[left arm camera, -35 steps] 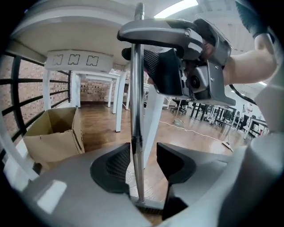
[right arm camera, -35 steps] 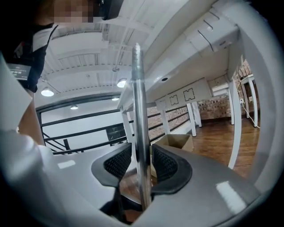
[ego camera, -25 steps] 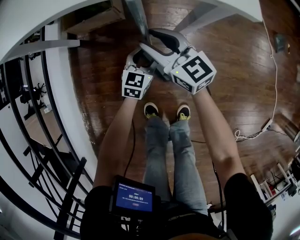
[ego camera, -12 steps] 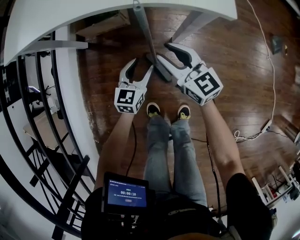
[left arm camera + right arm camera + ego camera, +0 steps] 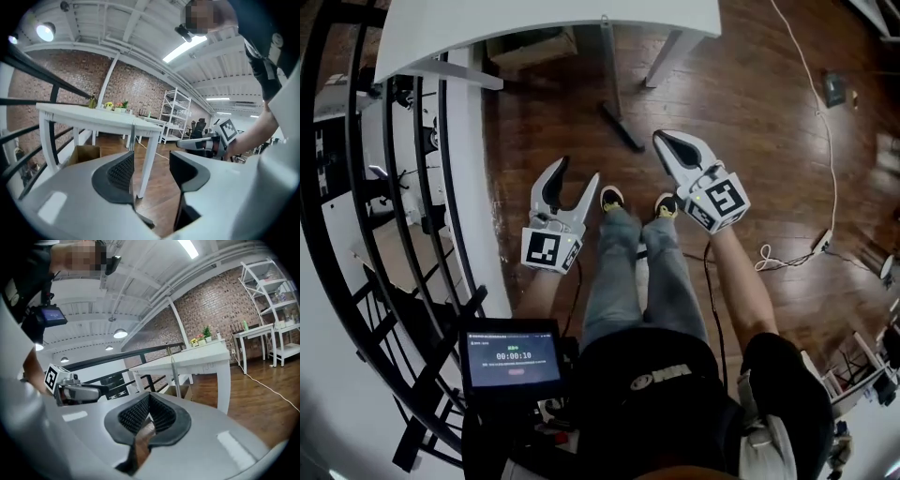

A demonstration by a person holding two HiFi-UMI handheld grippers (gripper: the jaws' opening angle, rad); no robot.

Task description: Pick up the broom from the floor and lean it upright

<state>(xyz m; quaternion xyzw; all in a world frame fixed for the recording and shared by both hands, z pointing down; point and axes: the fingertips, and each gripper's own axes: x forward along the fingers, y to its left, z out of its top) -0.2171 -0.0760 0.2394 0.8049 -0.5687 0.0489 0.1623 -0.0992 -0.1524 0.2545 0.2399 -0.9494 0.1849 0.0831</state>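
Note:
The broom stands leaning against the white table's front edge [image 5: 544, 23]: its grey handle [image 5: 607, 58] runs up to the edge and its dark head [image 5: 622, 127] rests on the wooden floor. Both grippers hang apart from it, nearer my feet. My left gripper [image 5: 577, 171] is open and empty. My right gripper [image 5: 664, 139] is shut on nothing. In the right gripper view the handle [image 5: 173, 371] rises past the shut pads [image 5: 150, 401] to the table edge. In the left gripper view the open jaws [image 5: 151, 164] frame a table leg and the broom head [image 5: 144, 220].
A black stair railing [image 5: 356, 187] runs along the left. A cardboard box [image 5: 530, 42] sits under the table. A white cable [image 5: 806, 84] crosses the floor to a power strip [image 5: 820, 244] on the right. White shelving [image 5: 176, 112] stands far back.
Both grippers have come off the broom and drawn back toward my body. The right jaws have gone from open to shut. The broom stays leaning on the table.

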